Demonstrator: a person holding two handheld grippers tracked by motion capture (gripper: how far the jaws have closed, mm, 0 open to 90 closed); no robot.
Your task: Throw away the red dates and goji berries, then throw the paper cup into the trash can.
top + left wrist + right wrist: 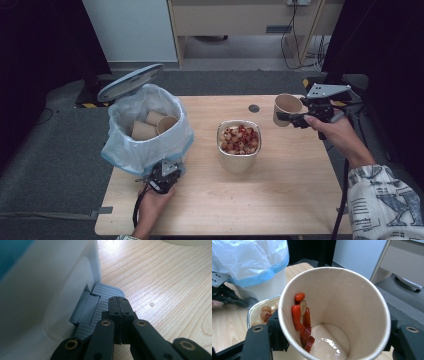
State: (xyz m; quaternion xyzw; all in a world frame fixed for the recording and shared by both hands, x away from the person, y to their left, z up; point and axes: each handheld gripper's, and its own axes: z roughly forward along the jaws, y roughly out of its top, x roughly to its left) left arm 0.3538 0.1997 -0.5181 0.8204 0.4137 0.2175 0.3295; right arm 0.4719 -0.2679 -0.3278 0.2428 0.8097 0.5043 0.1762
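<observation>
Cup (pixel 287 109) pinched in my right fingers (pixel 281 116), one; two more cups in the bin (pixel 131 155); left fingers (pixel 119 305) pressed together on its pedal (pixel 102 298)

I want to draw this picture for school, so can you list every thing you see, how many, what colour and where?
bin: one, white with a blue-edged clear bag, lid up, left side of table
pedal: one, grey, at the bin's foot
cups in bin: at least three, brown paper
food tub: one, pale, table middle, full of red and tan pieces
paper cup: one, brown, red bits stuck inside, held above the table's right side
table: one, light wood
left tool: black, shut, on the pedal
right tool: black, gripping the paper cup
</observation>
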